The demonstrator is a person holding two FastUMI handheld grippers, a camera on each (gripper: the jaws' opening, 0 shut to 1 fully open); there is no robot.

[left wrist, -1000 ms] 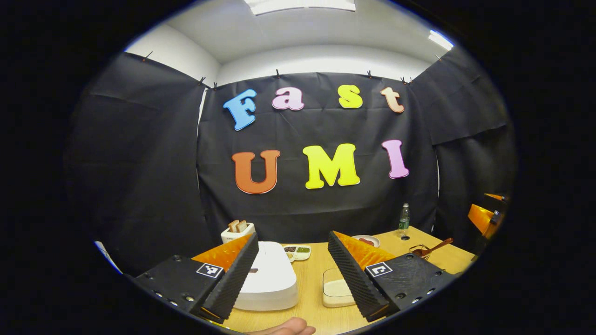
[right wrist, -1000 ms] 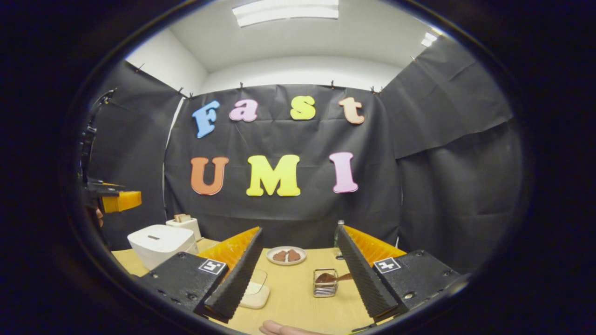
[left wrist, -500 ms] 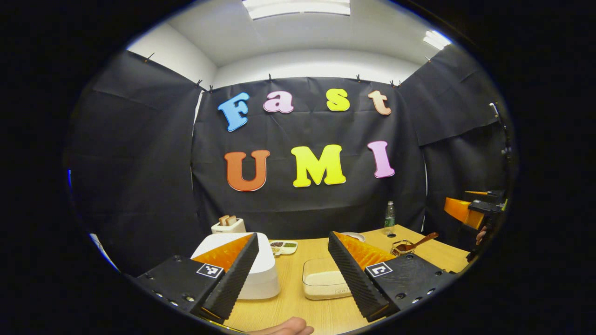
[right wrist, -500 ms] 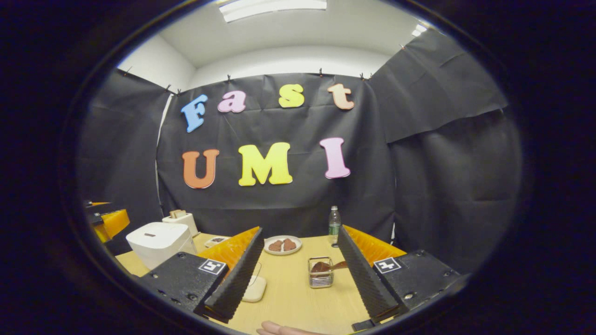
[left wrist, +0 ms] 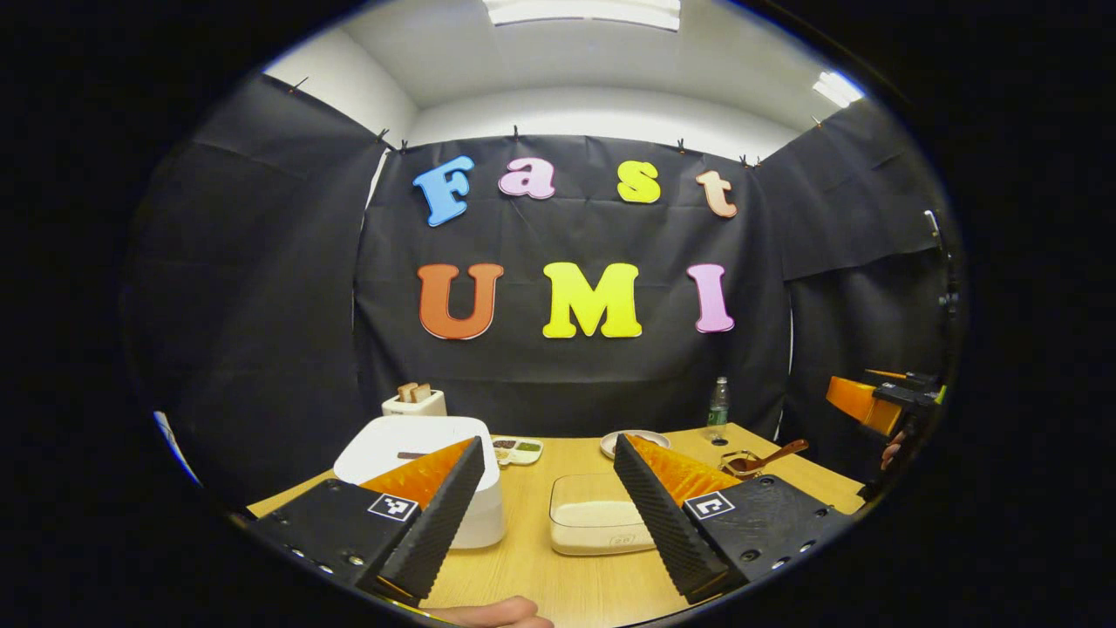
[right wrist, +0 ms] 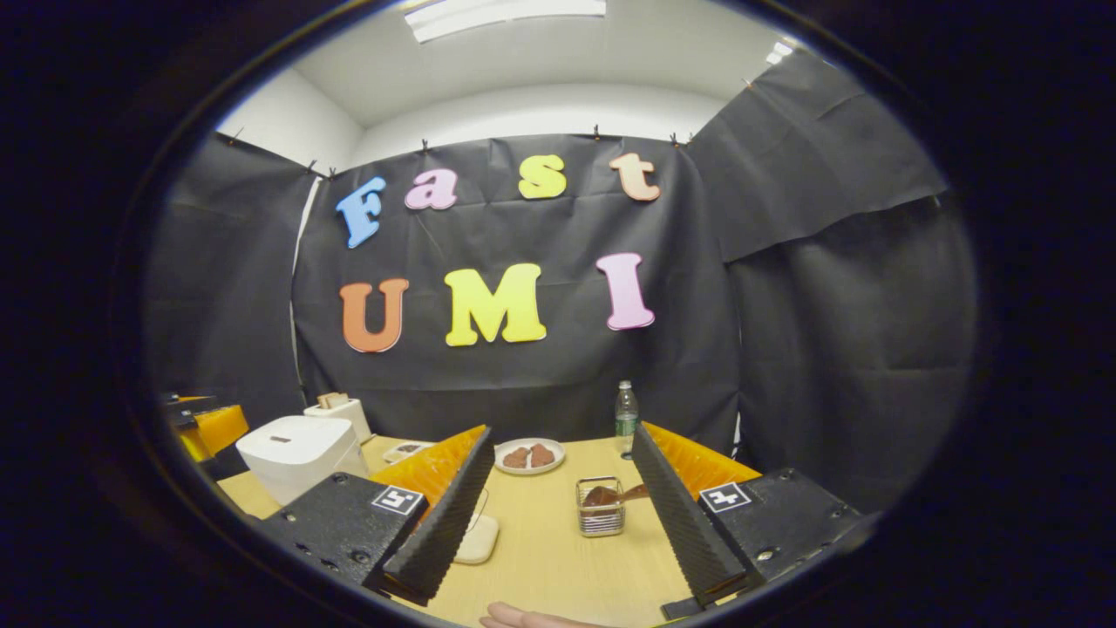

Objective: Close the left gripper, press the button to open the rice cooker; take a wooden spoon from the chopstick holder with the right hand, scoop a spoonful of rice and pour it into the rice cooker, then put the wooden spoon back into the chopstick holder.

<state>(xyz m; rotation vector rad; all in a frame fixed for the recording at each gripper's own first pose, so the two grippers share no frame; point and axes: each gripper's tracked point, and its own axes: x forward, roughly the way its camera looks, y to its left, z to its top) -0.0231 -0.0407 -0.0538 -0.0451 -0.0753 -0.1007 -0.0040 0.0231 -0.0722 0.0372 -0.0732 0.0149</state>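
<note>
Hovering open-jawed: left gripper [left wrist: 547, 449], right gripper [right wrist: 562, 436], rice cooker [left wrist: 418, 440] closed

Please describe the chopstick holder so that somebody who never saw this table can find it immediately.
Start at the wooden table in front of the black cloth wall. In the right gripper view, the chopstick holder stands in the middle of the table, nearer than the water bottle and the plate. It alone is a small wire basket, with a brown wooden spoon lying in it.

The left hand-held gripper [left wrist: 545, 515] has drawn back and swung right, leaving the rice cooker [left wrist: 418, 453] at its eleven o'clock.
</note>
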